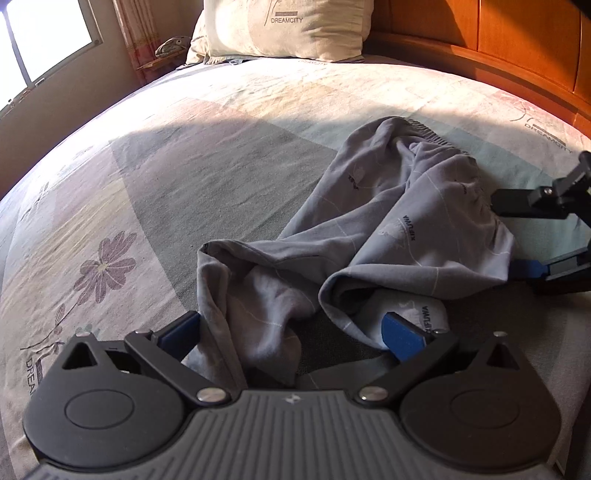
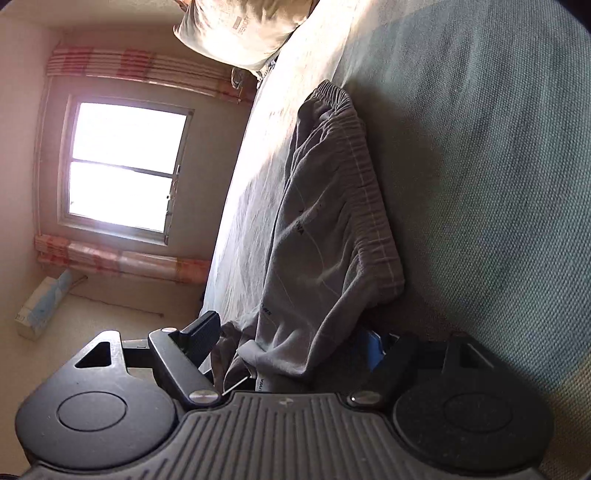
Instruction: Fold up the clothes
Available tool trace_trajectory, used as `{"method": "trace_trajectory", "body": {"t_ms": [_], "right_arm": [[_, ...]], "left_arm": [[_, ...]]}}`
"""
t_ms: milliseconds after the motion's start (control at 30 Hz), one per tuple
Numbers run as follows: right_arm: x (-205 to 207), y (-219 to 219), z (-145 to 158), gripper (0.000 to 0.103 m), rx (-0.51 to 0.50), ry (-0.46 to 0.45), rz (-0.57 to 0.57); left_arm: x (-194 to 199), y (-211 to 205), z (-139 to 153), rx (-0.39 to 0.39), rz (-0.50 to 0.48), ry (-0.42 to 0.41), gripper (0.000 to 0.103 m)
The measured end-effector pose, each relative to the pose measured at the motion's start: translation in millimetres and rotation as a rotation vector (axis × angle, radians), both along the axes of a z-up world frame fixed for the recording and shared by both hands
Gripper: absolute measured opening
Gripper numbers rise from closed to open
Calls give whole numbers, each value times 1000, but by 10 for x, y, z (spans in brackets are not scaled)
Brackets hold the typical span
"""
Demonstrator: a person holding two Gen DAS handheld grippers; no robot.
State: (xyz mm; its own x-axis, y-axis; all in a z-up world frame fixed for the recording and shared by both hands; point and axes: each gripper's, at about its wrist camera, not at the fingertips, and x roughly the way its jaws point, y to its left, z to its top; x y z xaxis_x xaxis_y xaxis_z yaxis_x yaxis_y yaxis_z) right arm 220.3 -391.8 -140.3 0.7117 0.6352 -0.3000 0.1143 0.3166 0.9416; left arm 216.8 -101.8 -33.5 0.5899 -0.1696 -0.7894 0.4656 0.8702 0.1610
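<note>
Grey trousers [image 1: 399, 221] crumpled on the bed [image 1: 184, 155], toward the headboard [image 1: 498, 44] side, well short of the pillow [image 1: 284, 29]. Elastic waistband [image 1: 428, 136] at the far end, pointing roughly toward the headboard; two leg ends [image 1: 258, 295] at the near end, under the left hand-held gripper [image 1: 291, 332]. Long axis running from near-centre up and to the right in the left wrist view, but kinked: legs splayed apart and twisted, one hem turned back to show paler lining.

Left hand-held gripper: jaws wide apart, cloth of one leg lying between them, pads not pressing on it as far as visible. Nothing gripped.

Right hand-held gripper [image 2: 291, 339]: jaws wide, straddling a bunched edge of the trousers near the waist side; fabric draped between and over the lower finger. No clamp evident.

Risks, judged:
- Closing on a bunch rather than a single edge: several layers caught, twist carried into the fold.
- Lower right finger buried under cloth: bedsheet likely pinched along with the trousers.
- Legs uneven and crossed: pulling from both ends without first straightening probably leaves a skewed, lumpy fold.
- Loose cloth slipping out of wide jaws on lifting.
</note>
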Motion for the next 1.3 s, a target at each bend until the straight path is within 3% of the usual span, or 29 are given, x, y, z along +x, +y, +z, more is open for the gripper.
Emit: {"method": "trace_trajectory", "body": {"t_ms": [67,267,400,433,533,667,767,1000,1300], "right_arm": [[20,41,-19,80,1,0,-47],[76,245,-32,80,-126,-101,-69],[-29,144,-111,70,-126,-142,-68],[-28,80,-181,64,-95,-129,-86],[16,-76,-362,24,-36,-86,-118],[79,-58,-294,14,-88,-29,-66],[11,-113,-137,14,-184,10,-52],[-380,-484,322,9,-361,-7,-85],[-658,-1016,409,9,-559,106,-170]], "left_arm": [[-169,71,70,-28,-2,1,102],[-646,281,178,-74,23,-6,102],[-908,368,217,-104,46,-22,102],[-946,391,217,-125,49,-17,102],[-1022,438,212,-170,60,1,102],[-1101,436,269,-171,68,-17,102],[-1161,447,329,-184,61,-32,102],[-1189,423,315,-180,65,-26,102],[-1240,316,323,-169,22,-29,102]]}}
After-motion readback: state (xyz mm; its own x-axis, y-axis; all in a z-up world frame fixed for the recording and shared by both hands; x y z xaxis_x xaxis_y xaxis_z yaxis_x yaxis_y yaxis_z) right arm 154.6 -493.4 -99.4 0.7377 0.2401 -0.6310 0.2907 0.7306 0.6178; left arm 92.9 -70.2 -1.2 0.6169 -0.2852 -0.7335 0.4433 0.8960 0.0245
